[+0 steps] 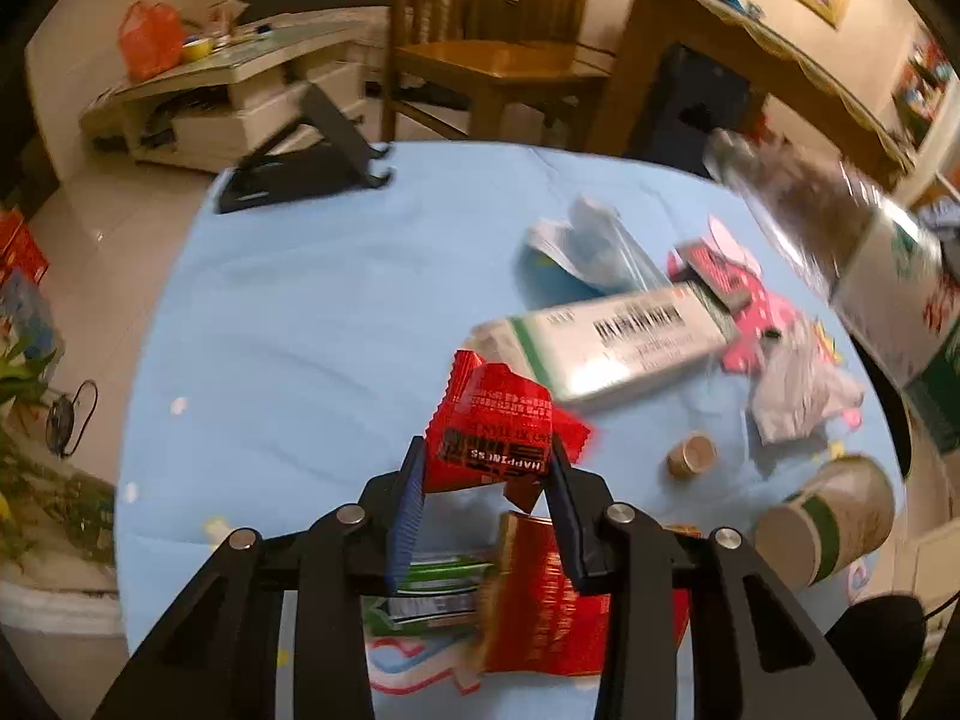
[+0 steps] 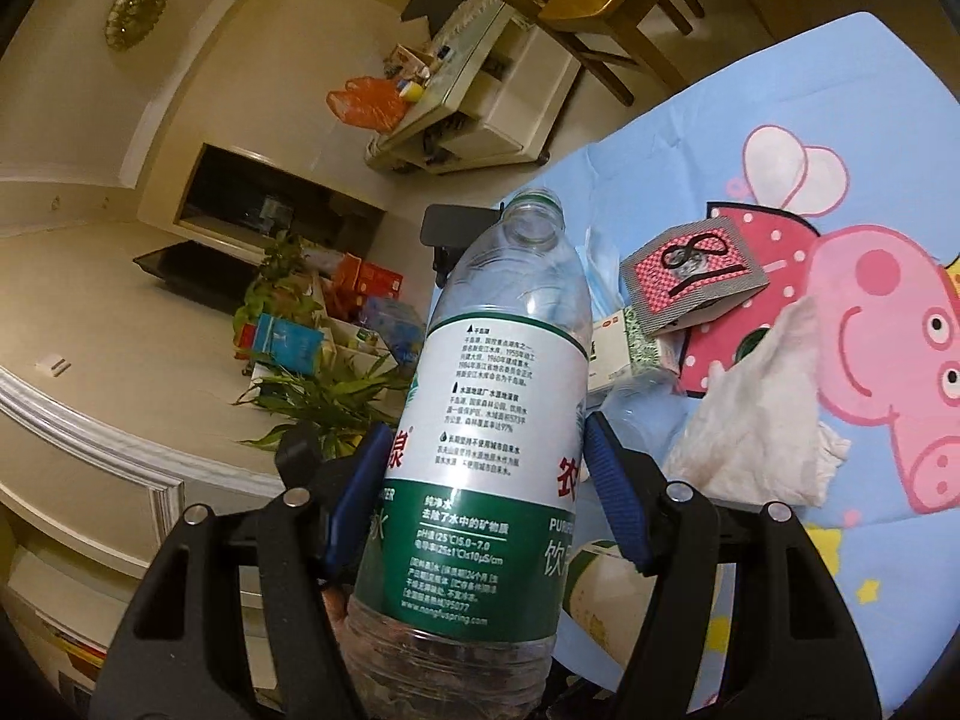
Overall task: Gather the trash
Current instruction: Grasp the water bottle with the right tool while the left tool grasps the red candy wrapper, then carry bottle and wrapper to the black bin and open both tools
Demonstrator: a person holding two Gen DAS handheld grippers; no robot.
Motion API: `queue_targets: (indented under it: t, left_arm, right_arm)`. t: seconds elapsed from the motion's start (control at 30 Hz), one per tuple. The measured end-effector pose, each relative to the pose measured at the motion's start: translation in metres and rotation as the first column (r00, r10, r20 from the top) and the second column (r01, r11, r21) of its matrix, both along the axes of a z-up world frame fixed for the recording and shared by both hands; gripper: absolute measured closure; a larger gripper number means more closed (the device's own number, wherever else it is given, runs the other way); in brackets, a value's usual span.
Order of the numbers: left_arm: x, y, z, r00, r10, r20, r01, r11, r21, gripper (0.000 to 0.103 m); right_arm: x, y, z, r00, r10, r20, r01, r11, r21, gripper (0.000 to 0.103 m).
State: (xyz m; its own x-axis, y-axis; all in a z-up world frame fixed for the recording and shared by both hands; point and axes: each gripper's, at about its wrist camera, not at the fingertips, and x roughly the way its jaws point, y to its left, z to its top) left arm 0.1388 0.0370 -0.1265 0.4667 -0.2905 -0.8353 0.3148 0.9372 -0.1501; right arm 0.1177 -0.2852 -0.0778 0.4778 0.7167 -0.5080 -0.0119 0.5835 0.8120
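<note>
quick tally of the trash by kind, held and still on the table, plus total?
Red wrappers: 2, one in the left gripper, one on the table
Plastic bottle: 1, in the right gripper
Paper cup: 1
Barcoded carton: 1
Crumpled tissue: 1
Small cap: 1
Total: 7

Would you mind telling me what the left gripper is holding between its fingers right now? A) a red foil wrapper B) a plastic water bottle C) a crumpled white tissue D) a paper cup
A: in the left wrist view the left gripper has its pads pressed on the red foil wrapper.
</note>
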Motion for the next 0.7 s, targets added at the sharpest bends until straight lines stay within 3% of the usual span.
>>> queue_targets:
  t: [0.27, 0.53, 0.7]
  left_arm:
    - [0.000, 0.006, 0.029, 0.996, 0.061, 0.058, -0.061, 0.998, -0.016, 0.070]
    - [-0.016, -0.050, 0.068, 0.990, -0.054, 0.131, 0.056, 0.998, -0.015, 0.070]
    - [-0.033, -0.110, 0.093, 0.970, -0.176, 0.166, 0.183, 0.983, -0.025, 0.069]
  right_arm:
    - [-0.019, -0.046, -0.011, 0.998, -0.054, 0.011, 0.052, 0.991, 0.121, 0.038]
    - [-0.054, -0.126, -0.021, 0.987, -0.163, 0.005, 0.158, 0.962, 0.221, 0.038]
    - [-0.103, -0.208, -0.022, 0.945, -0.327, 0.023, 0.314, 0.922, 0.229, 0.038]
